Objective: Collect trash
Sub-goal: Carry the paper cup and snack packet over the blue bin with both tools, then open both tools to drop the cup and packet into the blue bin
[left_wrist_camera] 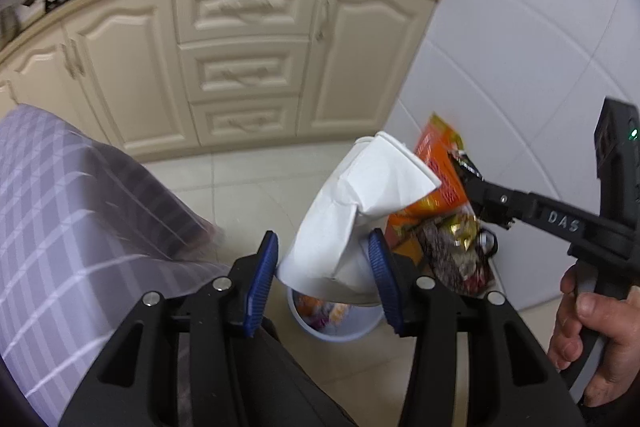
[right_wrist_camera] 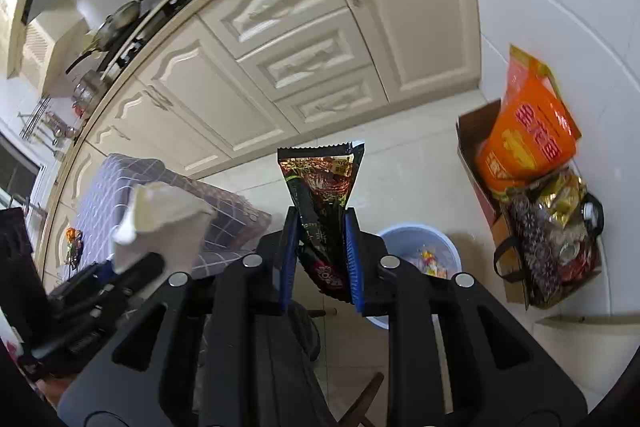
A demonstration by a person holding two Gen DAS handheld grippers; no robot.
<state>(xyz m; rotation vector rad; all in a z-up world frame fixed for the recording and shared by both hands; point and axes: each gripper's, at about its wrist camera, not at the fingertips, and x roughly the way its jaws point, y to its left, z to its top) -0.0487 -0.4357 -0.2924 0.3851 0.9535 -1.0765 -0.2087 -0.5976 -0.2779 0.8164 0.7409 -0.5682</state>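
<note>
Left wrist view. Cream kitchen cabinets [left_wrist_camera: 248, 59] fill the upper half of the frame; a checked cloth [left_wrist_camera: 80, 227] covers the lower left. At right of centre an orange bag [left_wrist_camera: 438, 171] stands against the white tiled wall. A light-blue trash bin [left_wrist_camera: 340, 333] sits on the floor at lower centre, partly hidden by the held item. The left gripper [left_wrist_camera: 324, 267] pinches a crumpled white paper cup [left_wrist_camera: 360, 207] between its blue pads, held above the bin. From the right edge the right gripper [left_wrist_camera: 470, 179] reaches in, carried by a hand [left_wrist_camera: 588, 327].

Right wrist view. The cabinets [right_wrist_camera: 304, 39] run diagonally across the upper frame. A cardboard box [right_wrist_camera: 476, 163] at right holds the orange bag [right_wrist_camera: 524, 143] and other packets. The bin [right_wrist_camera: 416, 239] lies at right of centre, partly behind the gripper. The right gripper [right_wrist_camera: 322, 251] is pressed onto a dark snack wrapper [right_wrist_camera: 322, 195], which stands upright. At left, the paper cup [right_wrist_camera: 164, 223] appears in the left gripper [right_wrist_camera: 132, 273].
</note>
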